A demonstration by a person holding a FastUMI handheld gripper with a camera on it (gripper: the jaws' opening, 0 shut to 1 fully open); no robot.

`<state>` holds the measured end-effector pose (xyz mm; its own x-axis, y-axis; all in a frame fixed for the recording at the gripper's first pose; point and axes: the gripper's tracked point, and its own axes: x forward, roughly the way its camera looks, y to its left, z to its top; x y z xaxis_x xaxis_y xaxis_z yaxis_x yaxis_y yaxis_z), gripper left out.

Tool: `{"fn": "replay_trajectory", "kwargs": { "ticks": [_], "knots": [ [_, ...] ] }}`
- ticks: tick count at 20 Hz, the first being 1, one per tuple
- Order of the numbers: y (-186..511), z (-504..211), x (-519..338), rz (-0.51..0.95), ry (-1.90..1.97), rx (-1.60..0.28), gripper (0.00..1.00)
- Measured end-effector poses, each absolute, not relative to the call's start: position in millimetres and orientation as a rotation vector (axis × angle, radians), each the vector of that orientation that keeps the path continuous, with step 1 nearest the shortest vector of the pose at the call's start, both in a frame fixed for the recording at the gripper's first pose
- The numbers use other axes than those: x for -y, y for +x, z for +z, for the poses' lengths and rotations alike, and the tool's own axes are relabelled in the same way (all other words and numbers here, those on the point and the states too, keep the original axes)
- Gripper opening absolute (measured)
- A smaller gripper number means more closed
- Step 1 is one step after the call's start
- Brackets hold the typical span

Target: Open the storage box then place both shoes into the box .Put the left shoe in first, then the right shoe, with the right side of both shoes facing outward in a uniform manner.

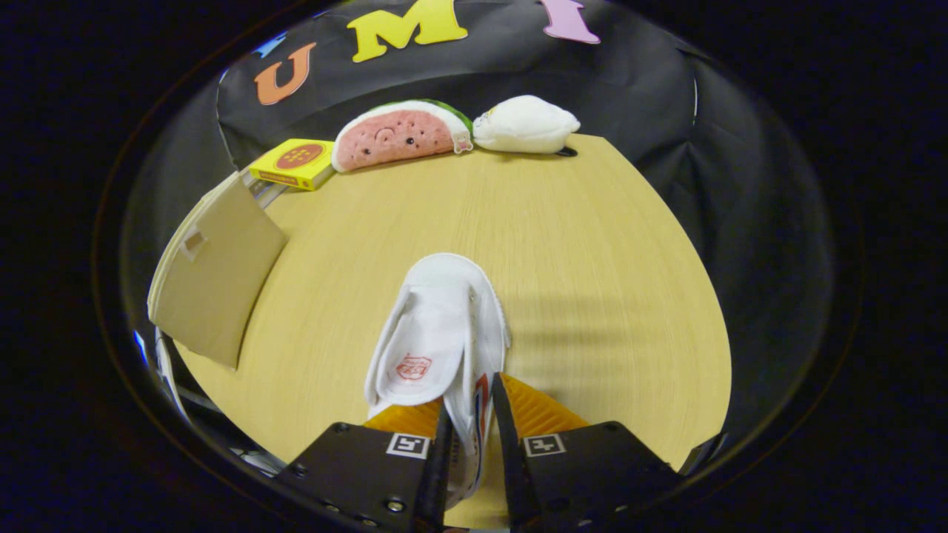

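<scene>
Shoe pinched by one side wall, storage box off to the side

Gripper view: the gripper [469, 444] has its fingers nearly closed on the right side wall of the white shoe [437, 340], which points ahead over the tabletop [592, 259]. The storage box [211, 274] stands to the left with its beige flap showing. The hold looks thin: soft canvas could slip or fold, letting the shoe swing or drop, and it might enter the box facing the wrong way.

White shoe [437, 348] on the table [592, 244], its side pinched in the hand-held gripper [468, 422].
</scene>
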<state>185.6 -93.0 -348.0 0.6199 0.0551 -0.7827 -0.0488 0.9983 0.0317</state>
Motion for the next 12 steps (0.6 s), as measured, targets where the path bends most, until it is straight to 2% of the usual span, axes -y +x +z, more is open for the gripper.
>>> {"fn": "replay_trajectory", "kwargs": {
  "ticks": [3, 4, 5, 12],
  "knots": [
    [193, -347, 104, -0.004, 0.052, -0.916, 0.4],
    [193, -353, 112, -0.036, 0.056, -0.924, 0.14],
    [190, -353, 111, -0.032, 0.08, -0.934, 0.01],
    [179, -314, 79, -0.041, 0.269, -0.951, 0.0]
  ]
}}
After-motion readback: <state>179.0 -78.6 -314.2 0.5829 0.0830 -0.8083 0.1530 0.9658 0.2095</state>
